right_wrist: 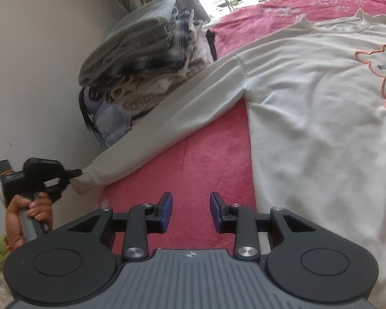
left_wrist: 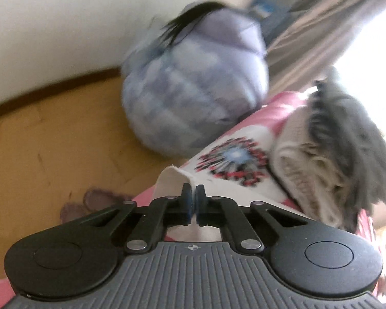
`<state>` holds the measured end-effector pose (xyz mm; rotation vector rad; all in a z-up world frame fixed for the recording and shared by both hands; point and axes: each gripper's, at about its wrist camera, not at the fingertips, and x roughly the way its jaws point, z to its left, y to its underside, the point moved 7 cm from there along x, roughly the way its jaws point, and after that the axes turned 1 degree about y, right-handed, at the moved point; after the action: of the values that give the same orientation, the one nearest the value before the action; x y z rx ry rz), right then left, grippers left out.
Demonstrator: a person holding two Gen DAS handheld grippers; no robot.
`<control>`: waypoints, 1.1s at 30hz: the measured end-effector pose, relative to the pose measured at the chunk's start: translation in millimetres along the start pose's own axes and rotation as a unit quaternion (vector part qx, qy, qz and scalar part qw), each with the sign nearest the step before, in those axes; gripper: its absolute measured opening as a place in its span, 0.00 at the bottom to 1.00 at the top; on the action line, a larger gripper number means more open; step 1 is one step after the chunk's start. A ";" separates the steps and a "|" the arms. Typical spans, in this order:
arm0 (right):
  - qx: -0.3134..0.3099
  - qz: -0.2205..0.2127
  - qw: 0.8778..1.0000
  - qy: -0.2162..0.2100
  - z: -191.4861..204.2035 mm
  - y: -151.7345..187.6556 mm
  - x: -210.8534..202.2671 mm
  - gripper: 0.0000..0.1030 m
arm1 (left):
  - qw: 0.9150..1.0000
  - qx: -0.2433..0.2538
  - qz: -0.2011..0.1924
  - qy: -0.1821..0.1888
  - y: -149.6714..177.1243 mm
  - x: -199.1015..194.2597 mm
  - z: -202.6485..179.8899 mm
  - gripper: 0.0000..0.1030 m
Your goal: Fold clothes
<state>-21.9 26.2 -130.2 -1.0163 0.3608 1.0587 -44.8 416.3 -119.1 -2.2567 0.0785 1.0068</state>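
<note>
A cream sweatshirt (right_wrist: pixel 321 108) with an orange bear outline lies flat on a pink blanket (right_wrist: pixel 200 159). Its long sleeve (right_wrist: pixel 180 113) stretches out to the left, towards the blanket's edge. My left gripper (right_wrist: pixel 76 173) is shut on the sleeve's cuff (right_wrist: pixel 90 180), and a person's hand (right_wrist: pixel 31 211) holds its handle. In the left wrist view the left gripper (left_wrist: pixel 193 193) pinches a white fabric edge (left_wrist: pixel 171 180) between its pads. My right gripper (right_wrist: pixel 191 211) is open with nothing between its fingers. It hovers over bare blanket, just left of the sweatshirt's body.
A stack of folded clothes (right_wrist: pixel 146 51) (left_wrist: pixel 334 154) sits at the blanket's far left corner, by the wall. A pale blue padded bundle (left_wrist: pixel 193 90) (right_wrist: pixel 108 121) lies beside it on the floor (left_wrist: pixel 51 141). Slippers (left_wrist: pixel 90 200) rest below the edge.
</note>
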 end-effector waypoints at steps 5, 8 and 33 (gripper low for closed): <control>0.007 -0.018 1.000 0.002 -6.7 -10.8 -13.5 0.34 | 0.996 0.057 -0.025 0.066 -3.5 -45.8 -60.0 0.00; 0.015 -0.047 0.999 0.006 -19.3 -23.4 -38.7 0.34 | 0.983 0.123 -0.051 0.123 1.7 -76.8 -121.0 0.00; 0.182 -0.123 0.971 0.094 -199.9 -0.6 -186.9 0.42 | 0.767 0.451 0.338 0.307 336.1 -75.9 -228.7 0.28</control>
<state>-71.1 -242.0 -106.7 -0.8068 0.5455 0.6434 -53.2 3.3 -138.1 -1.5003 1.4240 0.3083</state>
